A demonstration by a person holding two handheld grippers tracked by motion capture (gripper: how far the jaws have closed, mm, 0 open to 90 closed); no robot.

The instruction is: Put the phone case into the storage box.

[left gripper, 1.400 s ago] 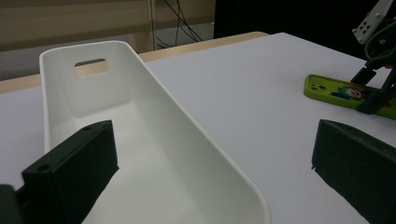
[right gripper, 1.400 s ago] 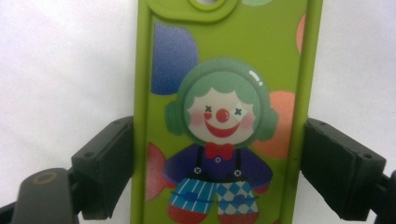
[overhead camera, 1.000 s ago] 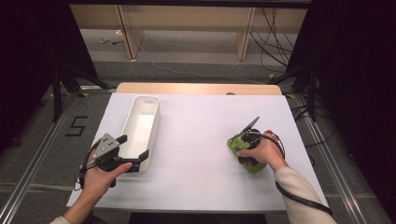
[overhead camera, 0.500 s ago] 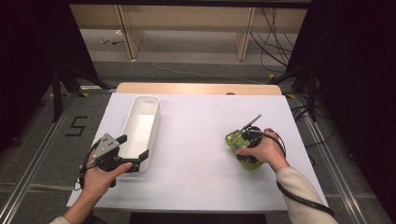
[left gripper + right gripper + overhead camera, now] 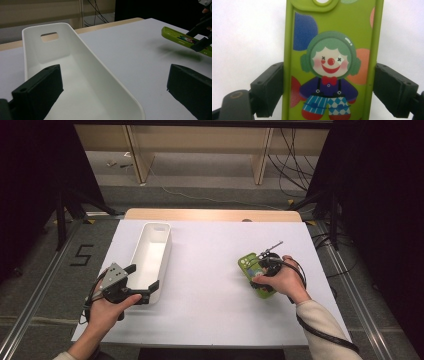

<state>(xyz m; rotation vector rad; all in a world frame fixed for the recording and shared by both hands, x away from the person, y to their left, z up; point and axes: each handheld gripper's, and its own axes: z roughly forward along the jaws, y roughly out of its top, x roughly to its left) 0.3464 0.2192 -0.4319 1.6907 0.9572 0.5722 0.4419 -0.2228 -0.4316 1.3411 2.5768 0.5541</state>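
Note:
A lime-green phone case (image 5: 332,32) printed with a clown lies between the jaws of my right gripper (image 5: 329,92), whose pads press on its two long edges. From above, the case (image 5: 248,264) is at the right of the white table with my right gripper (image 5: 259,271) shut on it. In the left gripper view the case (image 5: 180,37) hangs a little above the table over its shadow. My left gripper (image 5: 142,277) stands open at the near end of a long white bin (image 5: 150,247), one jaw over the bin (image 5: 82,62) and one over the table.
The white table top (image 5: 210,295) ends in a wooden strip (image 5: 210,214) at the far edge. Beyond it are a floor with cables (image 5: 295,165) and wooden frame legs. Dark stands flank both sides.
My right hand has carried the green case slightly to the left and away from the person. The left gripper and the bin have stayed put.

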